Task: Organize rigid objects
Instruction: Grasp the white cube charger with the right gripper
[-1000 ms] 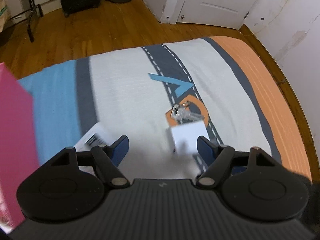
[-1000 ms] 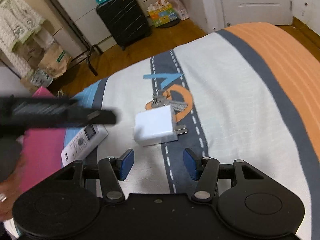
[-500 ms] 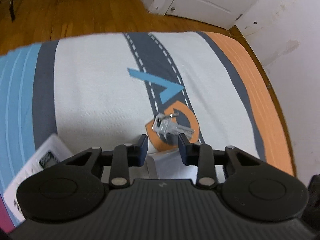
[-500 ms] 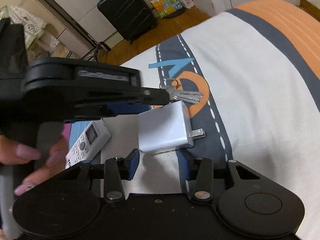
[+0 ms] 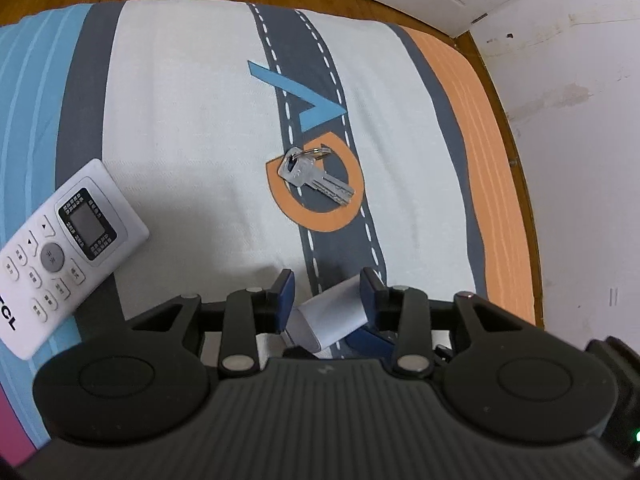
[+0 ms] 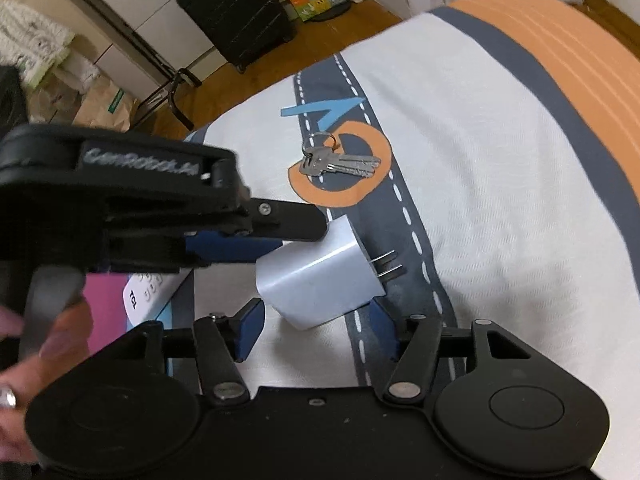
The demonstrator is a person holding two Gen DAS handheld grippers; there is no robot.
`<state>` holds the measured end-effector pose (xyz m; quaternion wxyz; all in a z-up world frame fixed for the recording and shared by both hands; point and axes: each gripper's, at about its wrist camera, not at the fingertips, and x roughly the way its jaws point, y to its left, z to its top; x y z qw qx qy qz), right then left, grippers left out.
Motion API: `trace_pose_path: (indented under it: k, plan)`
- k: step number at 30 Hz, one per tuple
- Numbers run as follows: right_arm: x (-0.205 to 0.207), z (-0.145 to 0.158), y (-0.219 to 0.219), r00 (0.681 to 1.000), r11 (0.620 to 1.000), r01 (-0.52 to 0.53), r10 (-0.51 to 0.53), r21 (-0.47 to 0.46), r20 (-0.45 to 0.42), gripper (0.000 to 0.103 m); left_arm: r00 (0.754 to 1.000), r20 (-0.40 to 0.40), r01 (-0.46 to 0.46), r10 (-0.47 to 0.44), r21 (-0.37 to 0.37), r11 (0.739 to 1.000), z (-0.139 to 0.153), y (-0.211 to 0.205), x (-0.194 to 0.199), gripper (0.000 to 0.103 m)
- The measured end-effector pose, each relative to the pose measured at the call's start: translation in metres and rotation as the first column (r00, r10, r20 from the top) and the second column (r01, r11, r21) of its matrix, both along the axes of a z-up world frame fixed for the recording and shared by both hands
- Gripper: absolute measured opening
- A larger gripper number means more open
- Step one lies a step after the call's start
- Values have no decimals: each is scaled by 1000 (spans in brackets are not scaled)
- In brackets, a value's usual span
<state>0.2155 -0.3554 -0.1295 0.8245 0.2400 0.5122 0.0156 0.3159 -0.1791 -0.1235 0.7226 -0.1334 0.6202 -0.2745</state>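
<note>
A white plug charger [image 6: 320, 280] lies on the road-print bed cover [image 6: 500, 160] with its prongs pointing right. My left gripper [image 5: 326, 292] reaches in from the left; its blue pads press the charger [image 5: 334, 314] on both sides, and the jaws are opening slightly. My right gripper [image 6: 316, 332] sits just in front, its jaws opening; the charger's near corner lies between its fingers, which stand clear of it. A bunch of keys [image 5: 316, 178] [image 6: 340, 164] rests on the orange ring print beyond.
A white remote control [image 5: 68, 248] lies to the left, partly hidden behind the left gripper [image 6: 304, 236] in the right wrist view. A pink object [image 6: 104, 312] sits further left. A hand [image 6: 60, 340] holds the left gripper. A black suitcase [image 6: 236, 12] stands on the wooden floor.
My left gripper dropped and tipped down over the charger, its jaws narrowing from wide apart onto it. The right gripper's jaws closed in a little, then spread again. The charger tilted.
</note>
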Motion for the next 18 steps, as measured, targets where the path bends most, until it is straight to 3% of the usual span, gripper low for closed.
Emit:
trace_pose_path:
  k: [7, 12, 15, 18]
  plan:
    - [6, -9, 0, 999, 999, 39, -38, 29, -9, 68, 1000, -2, -30, 30, -15, 999, -1, 4, 0, 33]
    - [2, 2, 16, 998, 993, -48, 52, -103, 34, 55, 998, -39, -55, 54, -23, 998, -1, 12, 0, 33]
    - [0, 8, 23, 993, 983, -84, 95, -165, 65, 53, 996, 53, -73, 70, 54, 996, 5, 13, -1, 32]
    - [-1, 10, 20, 993, 984, -75, 88, -160, 76, 50, 992, 111, -67, 52, 130, 989, 2, 13, 0, 31]
